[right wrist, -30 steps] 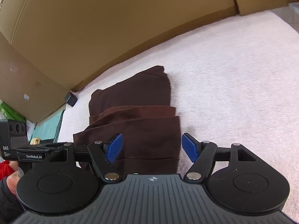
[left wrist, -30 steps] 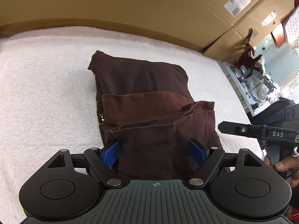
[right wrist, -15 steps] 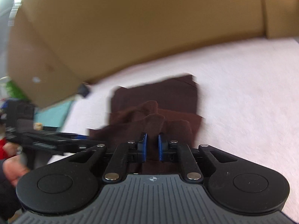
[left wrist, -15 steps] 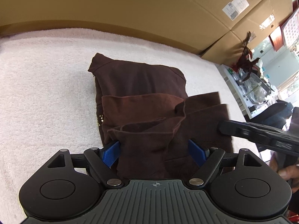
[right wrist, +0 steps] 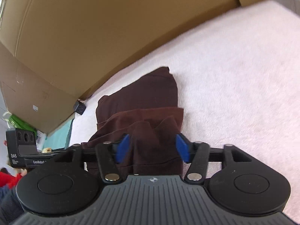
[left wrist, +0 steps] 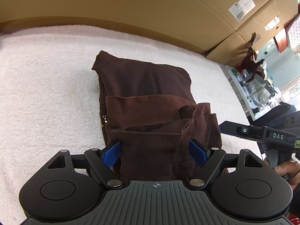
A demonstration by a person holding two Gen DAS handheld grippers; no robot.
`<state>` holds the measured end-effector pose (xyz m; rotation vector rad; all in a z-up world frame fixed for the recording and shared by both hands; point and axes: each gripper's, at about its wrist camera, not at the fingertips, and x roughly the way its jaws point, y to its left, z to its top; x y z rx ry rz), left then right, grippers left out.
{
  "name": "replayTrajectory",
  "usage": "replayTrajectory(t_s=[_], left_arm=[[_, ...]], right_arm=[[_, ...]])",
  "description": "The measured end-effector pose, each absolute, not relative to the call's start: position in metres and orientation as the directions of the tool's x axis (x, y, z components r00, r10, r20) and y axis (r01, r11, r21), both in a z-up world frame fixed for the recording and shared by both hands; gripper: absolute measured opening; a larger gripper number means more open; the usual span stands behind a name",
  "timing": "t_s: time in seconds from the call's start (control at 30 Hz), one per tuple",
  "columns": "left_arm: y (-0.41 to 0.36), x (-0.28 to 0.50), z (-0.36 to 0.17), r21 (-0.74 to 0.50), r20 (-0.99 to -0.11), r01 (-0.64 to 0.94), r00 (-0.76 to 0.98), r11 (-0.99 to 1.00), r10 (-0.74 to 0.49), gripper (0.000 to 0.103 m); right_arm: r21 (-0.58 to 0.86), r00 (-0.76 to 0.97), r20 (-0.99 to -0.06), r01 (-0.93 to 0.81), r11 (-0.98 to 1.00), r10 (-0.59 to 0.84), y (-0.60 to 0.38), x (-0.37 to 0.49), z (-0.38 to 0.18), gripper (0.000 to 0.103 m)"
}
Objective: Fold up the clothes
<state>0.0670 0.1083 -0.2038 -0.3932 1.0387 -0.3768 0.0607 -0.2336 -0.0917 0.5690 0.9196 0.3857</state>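
while the brown garment [left wrist: 146, 93] lies folded on our white towel [left wrist: 46, 93], our left gripper [left wrist: 155, 151] stands released, and our right gripper [right wrist: 152, 146] has just been opening, cloth loose between its jaws.

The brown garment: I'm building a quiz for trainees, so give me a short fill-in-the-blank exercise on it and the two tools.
1. The garment is dark ____ in colour.
2. It lies on a pale, fluffy ____.
3. The pads on the left tool and right tool are ____.
4. Behind the cover stand large ____ boxes.

Missing words: brown; cover; blue; cardboard
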Motion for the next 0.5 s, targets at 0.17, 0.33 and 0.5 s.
replayTrajectory(t_s=[0.17,0.33,0.5], left_arm=[[0.108,0.069,-0.204,-0.483,-0.752,0.117,0.452,0.868,-0.479,0.087],[0.107,0.07,-0.205,-0.478,-0.756,0.124,0.446,0.87,-0.479,0.087],[0.107,0.07,-0.206,-0.472,-0.756,0.123,0.453,0.873,-0.472,0.081]], right_arm=[[0.525,0.55,-0.679,-0.099,0.845,0.486,-0.227,0.064,-0.089,0.064],[0.555,0.517,-0.672,-0.121,0.823,0.53,-0.215,0.068,-0.095,0.064],[0.529,0.481,-0.693,-0.167,0.832,0.538,-0.195,0.074,-0.094,0.02]])
